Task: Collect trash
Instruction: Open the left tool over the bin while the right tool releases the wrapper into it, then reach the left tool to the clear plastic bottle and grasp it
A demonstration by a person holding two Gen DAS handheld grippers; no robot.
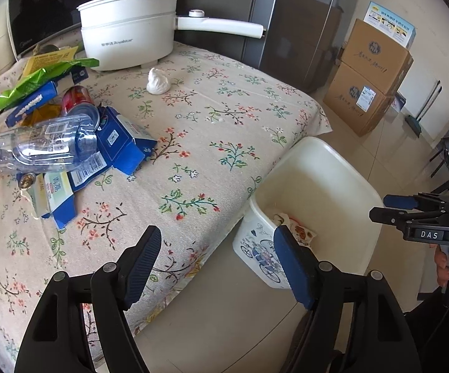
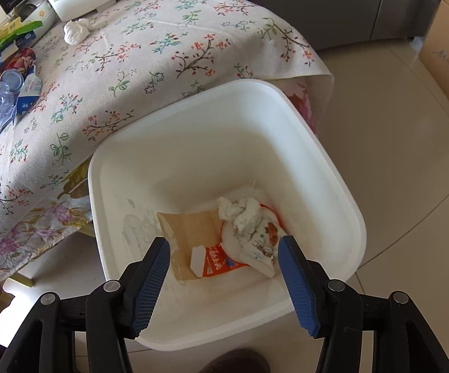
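Observation:
A white trash bin [image 2: 333,161] stands on the floor by the table's corner; it also shows in the left wrist view [image 1: 358,183]. Inside lie a crumpled tissue [image 2: 240,214], a brown card [image 2: 190,227] and an orange-and-white wrapper [image 2: 218,264]. My right gripper [image 2: 224,283] hangs open and empty above the bin; it shows in the left wrist view [image 1: 383,206] too. My left gripper [image 1: 218,267] is open and empty over the table's near edge. On the table lie a crumpled white tissue [image 1: 158,82], a clear plastic bottle [image 1: 40,144], a red can [image 1: 76,98], blue cartons [image 1: 121,138] and a green wrapper [image 1: 37,77].
A white electric pot [image 1: 128,31] stands at the back of the flowered tablecloth [image 1: 212,143], with a microwave [image 1: 37,9] behind. Cardboard boxes [image 1: 370,74] are stacked on the tiled floor by a grey fridge [image 1: 302,21].

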